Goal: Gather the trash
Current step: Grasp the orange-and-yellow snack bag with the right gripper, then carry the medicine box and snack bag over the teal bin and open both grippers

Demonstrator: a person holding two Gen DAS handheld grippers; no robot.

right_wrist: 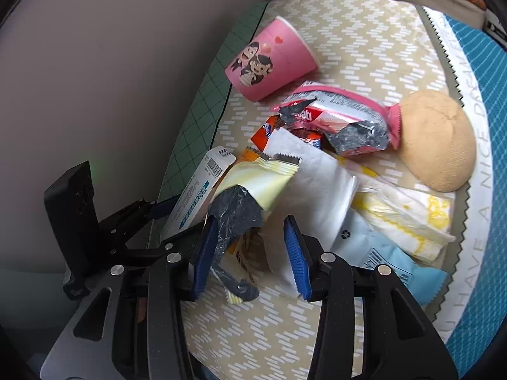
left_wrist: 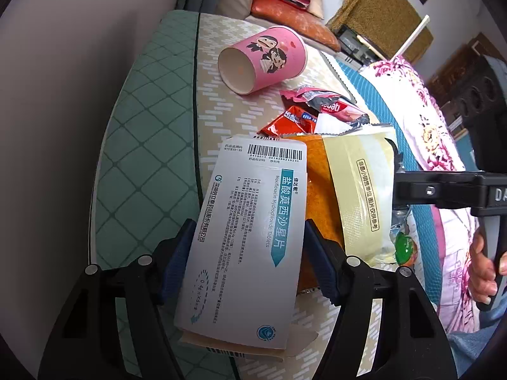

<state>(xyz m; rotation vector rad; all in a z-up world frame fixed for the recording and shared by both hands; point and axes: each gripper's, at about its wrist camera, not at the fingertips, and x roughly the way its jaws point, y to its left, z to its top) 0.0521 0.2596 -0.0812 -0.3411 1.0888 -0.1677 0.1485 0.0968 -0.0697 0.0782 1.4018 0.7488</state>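
Note:
A white medicine box (left_wrist: 247, 237) sits between the blue pads of my left gripper (left_wrist: 247, 253), which is closed on its sides; the box also shows in the right wrist view (right_wrist: 196, 190). My right gripper (right_wrist: 250, 253) is open over a pile of trash, straddling a pale yellow wrapper (right_wrist: 259, 180) with a torn dark foil lining. The pile holds a white tissue pack (right_wrist: 317, 183), a pink wafer wrapper (right_wrist: 342, 117), a red wrapper (left_wrist: 285, 123) and a light blue packet (right_wrist: 399, 269). A pink paper cup (left_wrist: 263, 60) lies on its side at the far end.
The trash lies on a beige patterned mattress (right_wrist: 348, 31) with a green quilted edge (left_wrist: 142, 158) by a white wall. A round tan cushion (right_wrist: 437, 139) lies right of the pile. A floral blanket (left_wrist: 443, 158) and pillows lie beyond.

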